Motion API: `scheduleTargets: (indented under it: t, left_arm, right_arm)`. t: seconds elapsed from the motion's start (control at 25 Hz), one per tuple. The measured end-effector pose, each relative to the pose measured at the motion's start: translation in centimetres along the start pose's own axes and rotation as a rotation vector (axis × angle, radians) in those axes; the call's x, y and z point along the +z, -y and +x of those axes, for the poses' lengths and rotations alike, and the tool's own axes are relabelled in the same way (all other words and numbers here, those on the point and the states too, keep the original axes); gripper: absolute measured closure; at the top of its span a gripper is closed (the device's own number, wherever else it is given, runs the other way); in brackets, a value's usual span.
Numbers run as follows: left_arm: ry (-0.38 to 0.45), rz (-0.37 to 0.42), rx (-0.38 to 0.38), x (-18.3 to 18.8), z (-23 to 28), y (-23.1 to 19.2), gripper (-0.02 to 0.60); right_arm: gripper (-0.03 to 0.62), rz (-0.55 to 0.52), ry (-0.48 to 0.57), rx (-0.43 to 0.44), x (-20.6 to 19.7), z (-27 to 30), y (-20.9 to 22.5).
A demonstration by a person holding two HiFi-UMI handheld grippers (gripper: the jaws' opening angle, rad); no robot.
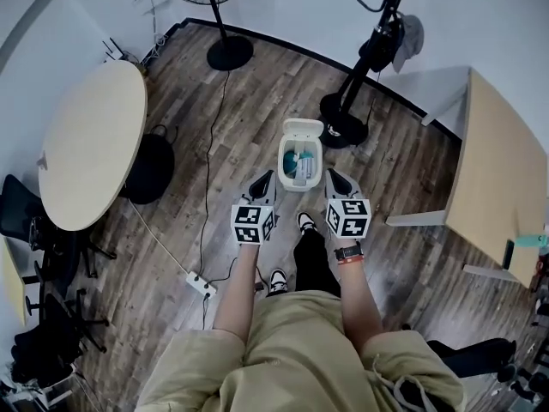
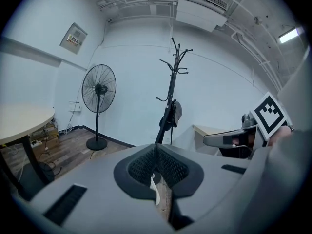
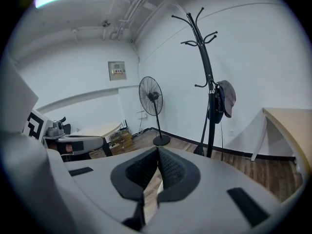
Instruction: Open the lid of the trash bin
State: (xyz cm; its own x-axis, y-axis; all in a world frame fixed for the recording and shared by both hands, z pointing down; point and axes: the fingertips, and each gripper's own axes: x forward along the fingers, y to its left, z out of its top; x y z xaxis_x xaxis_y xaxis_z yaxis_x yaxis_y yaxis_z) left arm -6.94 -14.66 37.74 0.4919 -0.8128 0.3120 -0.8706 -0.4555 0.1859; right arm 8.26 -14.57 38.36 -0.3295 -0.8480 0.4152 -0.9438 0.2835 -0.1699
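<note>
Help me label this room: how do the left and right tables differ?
The left table has a round top; the right table has a rectangular one. The left table stands on dark legs, the right table on white supports. Both tops are pale wood.

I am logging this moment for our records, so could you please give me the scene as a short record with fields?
trash bin: white, on the wood floor, between the two grippers
lid: open, tipped back on the far side
contents: something teal and white, too small to identify
left gripper: beside the bin's left side, jaws together, nothing held
right gripper: beside the bin's right side, jaws together, nothing held
coat stand: just beyond the bin
fan: farther off, to the left
</note>
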Motion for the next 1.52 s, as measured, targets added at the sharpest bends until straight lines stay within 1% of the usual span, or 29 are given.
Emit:
scheduleTargets:
  t: [0.28,0.56,0.72,0.96,1.16,1.52]
  left_arm:
    - [0.070,0.055,0.015,4.8,-5.0,2.4,0.560]
    - [0.176,0.109,0.037,8.8,-10.1,4.5,0.560]
    - [0.214,0.125,0.046,10.7,-12.8,5.4,0.560]
    - [0.246,0.138,0.041,12.4,-15.9,6.9,0.560]
    - [0.256,0.145,0.035,12.9,-17.3,7.6,0.560]
    - [0.265,0.136,0.029,12.7,-17.9,8.0,0.560]
  right_arm:
    - [0.579,-0.023,0.096,-0.015,3.7,-6.0,-2.2]
    - [0.579,-0.055,0.213,-0.017,7.4,-11.2,-4.4]
    - [0.579,-0.071,0.270,-0.010,9.2,-14.0,-5.8]
    - [0.579,-0.073,0.327,0.007,10.5,-17.1,-7.8]
    - [0.579,-0.063,0.374,0.014,11.4,-19.0,-8.7]
    - [0.579,-0.045,0.376,0.013,11.0,-19.8,-8.6]
